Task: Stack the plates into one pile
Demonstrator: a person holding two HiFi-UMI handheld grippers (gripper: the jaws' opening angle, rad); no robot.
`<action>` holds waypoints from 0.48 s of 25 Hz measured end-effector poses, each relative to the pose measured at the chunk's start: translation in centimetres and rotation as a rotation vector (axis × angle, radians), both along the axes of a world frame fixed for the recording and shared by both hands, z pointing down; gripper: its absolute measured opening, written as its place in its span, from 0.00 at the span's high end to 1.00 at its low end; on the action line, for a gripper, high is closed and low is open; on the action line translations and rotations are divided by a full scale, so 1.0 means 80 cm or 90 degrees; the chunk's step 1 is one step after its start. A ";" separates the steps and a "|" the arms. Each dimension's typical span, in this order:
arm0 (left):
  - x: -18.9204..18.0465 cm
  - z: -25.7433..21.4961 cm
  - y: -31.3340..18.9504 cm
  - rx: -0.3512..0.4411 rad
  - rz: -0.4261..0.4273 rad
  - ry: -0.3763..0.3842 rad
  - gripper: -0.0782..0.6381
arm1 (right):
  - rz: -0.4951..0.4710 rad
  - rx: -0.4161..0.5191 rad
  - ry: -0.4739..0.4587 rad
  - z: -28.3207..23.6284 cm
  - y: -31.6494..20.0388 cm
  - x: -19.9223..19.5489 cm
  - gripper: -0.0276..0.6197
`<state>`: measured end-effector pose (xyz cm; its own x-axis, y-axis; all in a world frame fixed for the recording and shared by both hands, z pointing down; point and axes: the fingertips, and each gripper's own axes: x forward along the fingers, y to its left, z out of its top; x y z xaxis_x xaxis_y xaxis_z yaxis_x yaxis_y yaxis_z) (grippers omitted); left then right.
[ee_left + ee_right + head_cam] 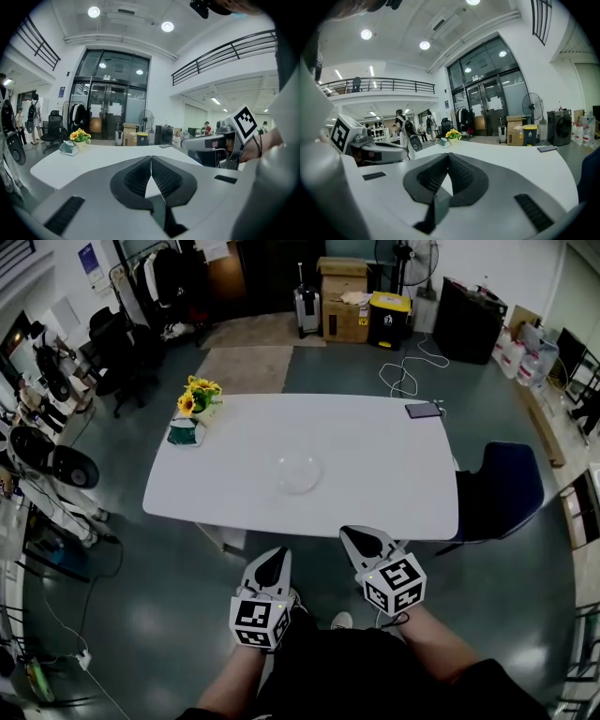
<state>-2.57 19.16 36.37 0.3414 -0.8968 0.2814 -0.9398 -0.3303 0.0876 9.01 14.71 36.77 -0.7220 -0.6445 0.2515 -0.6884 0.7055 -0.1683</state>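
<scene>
Left gripper (273,559) and right gripper (356,538): jaws closed together, nothing held, both short of the table's (394,502) near edge. Clear plates (298,472) sit mid-table, apparently as one pile; the grippers probably stand off because nothing needs carrying.

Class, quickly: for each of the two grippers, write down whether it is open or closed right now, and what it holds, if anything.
Left gripper: closed, holding nothing.
Right gripper: closed, holding nothing.
</scene>
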 end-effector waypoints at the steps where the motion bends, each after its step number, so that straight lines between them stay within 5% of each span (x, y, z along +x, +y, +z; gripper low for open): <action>1: 0.001 0.000 0.002 0.000 0.001 -0.002 0.86 | -0.001 -0.001 0.000 0.000 0.002 0.000 0.93; 12: -0.006 -0.004 0.003 0.005 -0.014 -0.004 0.86 | -0.018 -0.008 -0.010 0.005 0.005 -0.013 0.93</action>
<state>-3.03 19.39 36.07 0.3206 -0.9061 0.2761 -0.9471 -0.3108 0.0797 7.98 15.12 37.16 -0.7436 -0.6210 0.2479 -0.6657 0.7222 -0.1879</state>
